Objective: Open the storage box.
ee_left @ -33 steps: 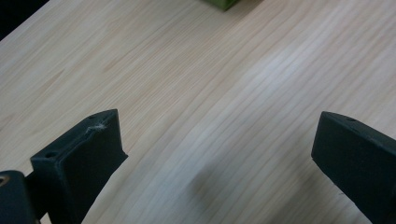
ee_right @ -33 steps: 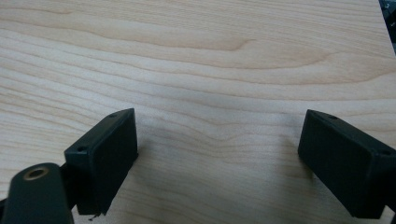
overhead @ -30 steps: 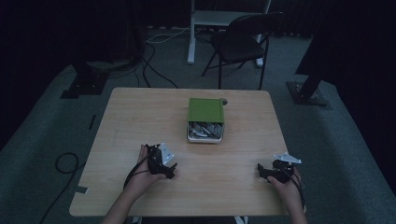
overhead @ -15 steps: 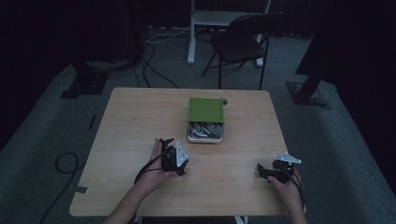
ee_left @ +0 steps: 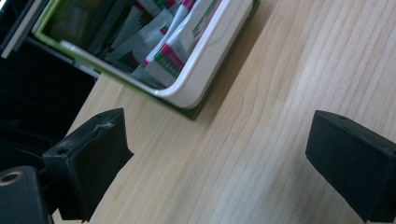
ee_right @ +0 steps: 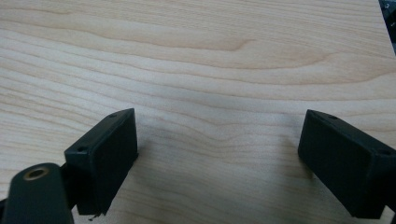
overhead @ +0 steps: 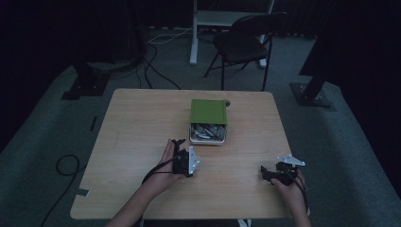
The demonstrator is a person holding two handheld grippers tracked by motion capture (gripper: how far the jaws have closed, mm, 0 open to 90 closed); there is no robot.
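Clearly the left gripper (overhead: 179, 147) hangs with its jaws wide and empty, the white-rimmed green box (overhead: 208, 122) just ahead of its fingertips and to their left. Sachets (ee_left: 161, 39), probably tea packets, stand packed inside it. To take one cleanly, I would bring the fingers (ee_left: 91, 158) over the near rim and straddle a single packet's edge. Further right, the right gripper (overhead: 268, 173) rests with jaws spread, bare pale wooden table (ee_right: 196, 70) between them. Beyond stands a folding chair (overhead: 246, 40) in a dark room.
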